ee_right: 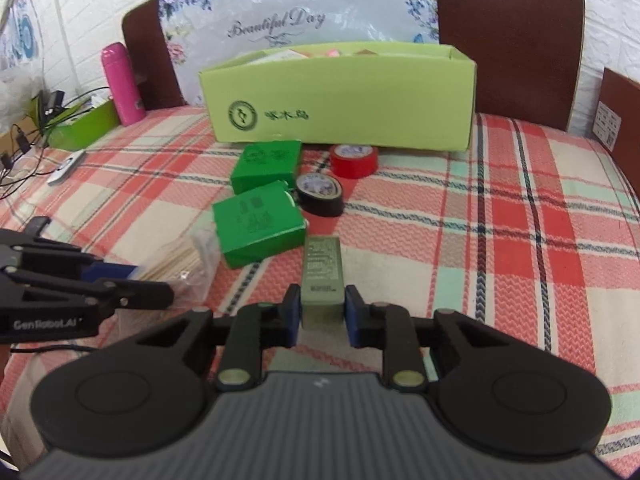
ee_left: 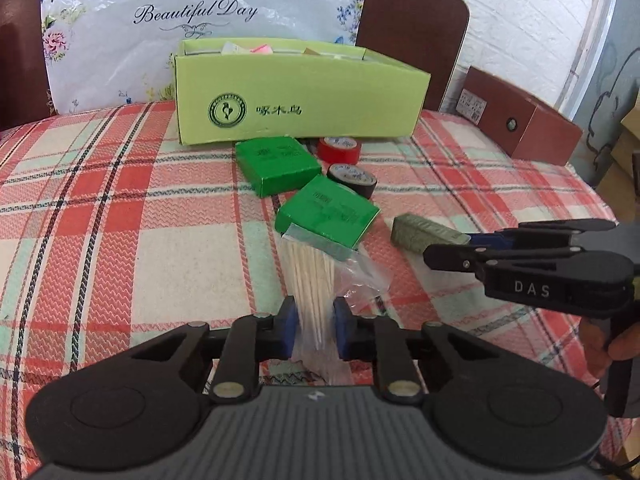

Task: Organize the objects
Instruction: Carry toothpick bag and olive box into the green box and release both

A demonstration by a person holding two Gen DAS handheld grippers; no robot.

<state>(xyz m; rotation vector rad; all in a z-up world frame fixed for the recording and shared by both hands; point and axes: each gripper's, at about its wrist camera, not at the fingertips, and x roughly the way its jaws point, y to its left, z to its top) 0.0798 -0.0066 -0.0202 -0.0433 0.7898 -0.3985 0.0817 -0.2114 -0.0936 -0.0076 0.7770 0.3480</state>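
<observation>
My left gripper (ee_left: 315,330) is shut on a clear bag of wooden sticks (ee_left: 312,276) that lies on the plaid cloth; it also shows at the left of the right wrist view (ee_right: 140,280). My right gripper (ee_right: 322,314) is shut on an olive-grey packet (ee_right: 322,276), which also shows in the left wrist view (ee_left: 424,234). Beyond them lie two green boxes (ee_left: 276,164) (ee_left: 326,212), a black tape roll (ee_left: 352,180) and a red tape roll (ee_left: 340,149). A light-green open carton (ee_left: 300,100) stands behind them with items inside.
Two brown chair backs (ee_right: 508,40) and a floral plastic bag (ee_right: 280,20) stand behind the carton. A pink bottle (ee_right: 120,84), a green tray and cables sit at the far left. A brown box (ee_left: 520,116) lies at the table's right edge.
</observation>
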